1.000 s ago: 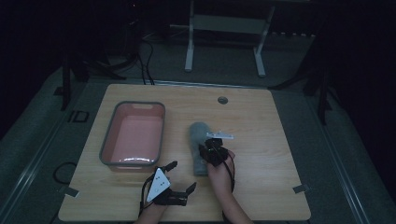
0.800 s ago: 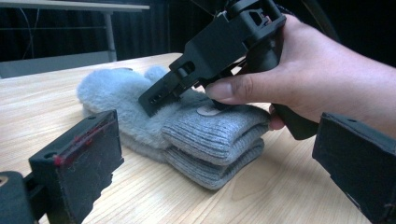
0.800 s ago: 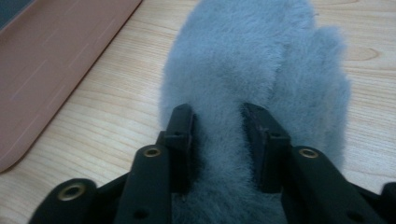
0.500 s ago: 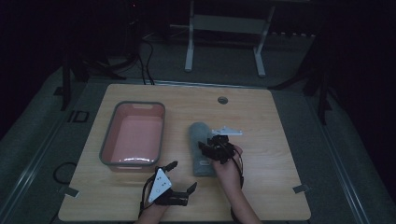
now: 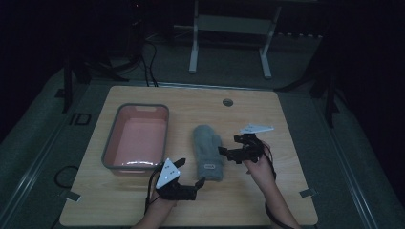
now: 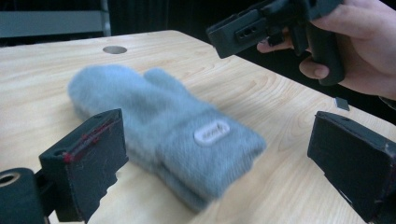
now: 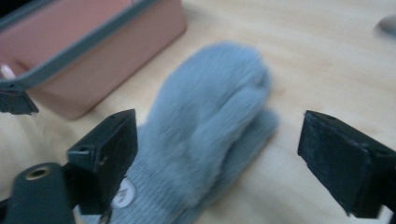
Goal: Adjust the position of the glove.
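Lying mid-table, mitten (image 5: 208,151) well clear of table (image 5: 286,143) edges.

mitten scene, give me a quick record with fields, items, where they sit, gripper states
mitten: grey, lying flat on the table, white label near the cuff
bin: pink with grey rim, beside the mitten, apart from it
left gripper: open, near the cuff end, nothing held
right gripper: jaws have just been opening, now wide, off the mitten's side, nothing between them
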